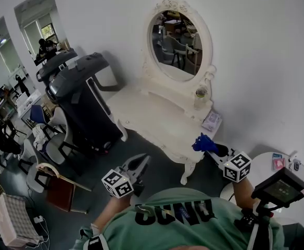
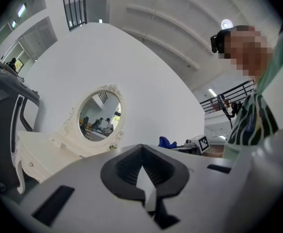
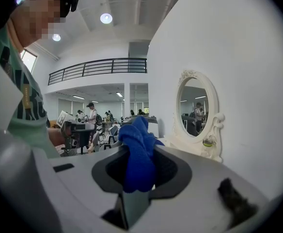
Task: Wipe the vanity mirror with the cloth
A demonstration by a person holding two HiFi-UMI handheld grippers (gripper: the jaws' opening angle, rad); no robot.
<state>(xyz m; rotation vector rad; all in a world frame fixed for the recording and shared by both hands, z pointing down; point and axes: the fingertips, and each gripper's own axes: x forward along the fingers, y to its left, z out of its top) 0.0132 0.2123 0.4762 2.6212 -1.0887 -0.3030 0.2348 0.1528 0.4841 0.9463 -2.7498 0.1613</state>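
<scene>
The oval vanity mirror (image 1: pixel 179 45) in its ornate white frame stands on a white dressing table (image 1: pixel 157 121) against the wall. It also shows in the left gripper view as the mirror (image 2: pixel 99 115) and in the right gripper view as the mirror (image 3: pixel 194 111). My right gripper (image 1: pixel 208 146) is shut on a blue cloth (image 1: pixel 203 142), held near the table's front right corner, well short of the glass. The cloth (image 3: pixel 137 152) sticks out between the right gripper's (image 3: pixel 139 161) jaws. My left gripper (image 1: pixel 143 161) hangs lower left, its jaws together and holding nothing; the left gripper (image 2: pixel 142 152) points toward the mirror.
A small bottle (image 1: pixel 200 95) and a booklet (image 1: pixel 212 121) sit on the dressing table's right end. A dark treadmill (image 1: pixel 79 95) stands close on the left. A round white table (image 1: pixel 298 199) and a screen on a stand (image 1: pixel 279 187) are at my right. Chairs (image 1: pixel 58 184) crowd the lower left.
</scene>
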